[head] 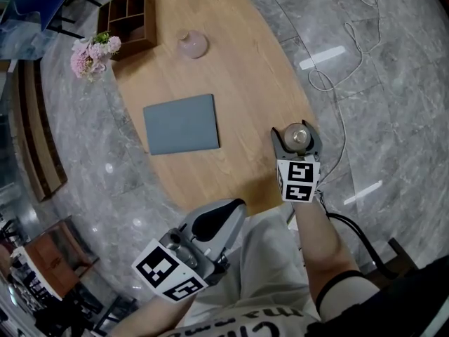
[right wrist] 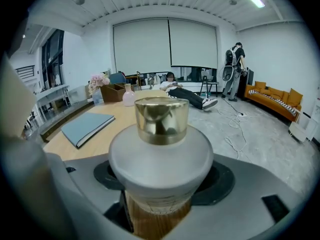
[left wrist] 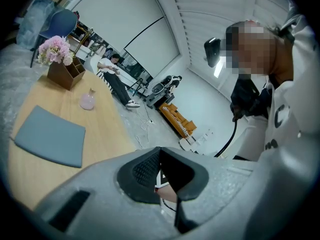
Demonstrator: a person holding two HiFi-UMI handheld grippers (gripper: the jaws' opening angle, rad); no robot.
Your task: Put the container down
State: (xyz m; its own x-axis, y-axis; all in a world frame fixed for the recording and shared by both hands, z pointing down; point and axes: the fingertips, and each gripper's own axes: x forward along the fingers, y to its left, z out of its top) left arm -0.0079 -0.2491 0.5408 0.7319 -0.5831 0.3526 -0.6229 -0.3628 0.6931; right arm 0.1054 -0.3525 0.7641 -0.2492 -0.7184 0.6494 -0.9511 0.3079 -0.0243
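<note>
The oval wooden tabletop (head: 238,69) fills the head view from 12 o'clock down to the middle. On it, a little toward 8 o'clock of its centre, a flat grey book (head: 181,123) lies closed. A wooden organiser (head: 130,21) with open compartments stands at the tabletop's 11 o'clock end. Just beside it, at its 8 o'clock, is a bunch of pink flowers (head: 90,56).

My left hand-held gripper (head: 235,209) hangs off the tabletop's near edge at about 6 o'clock, above my lap. In its own view the dark pads (left wrist: 137,171) are clenched, meeting at their tips with nothing between them.

My right hand-held gripper (head: 297,139) sits at the tabletop's 4 o'clock edge and is grasping the container (head: 298,136). This is a frosted white bottle with a gold cap (right wrist: 161,119). It stands upright, and the jaws press on its body from both sides. Wood shows directly beneath its base, though I cannot tell whether the base touches the tabletop.

A small pink vase (head: 191,45) stands at 3 o'clock of the organiser, well apart from the container.
</note>
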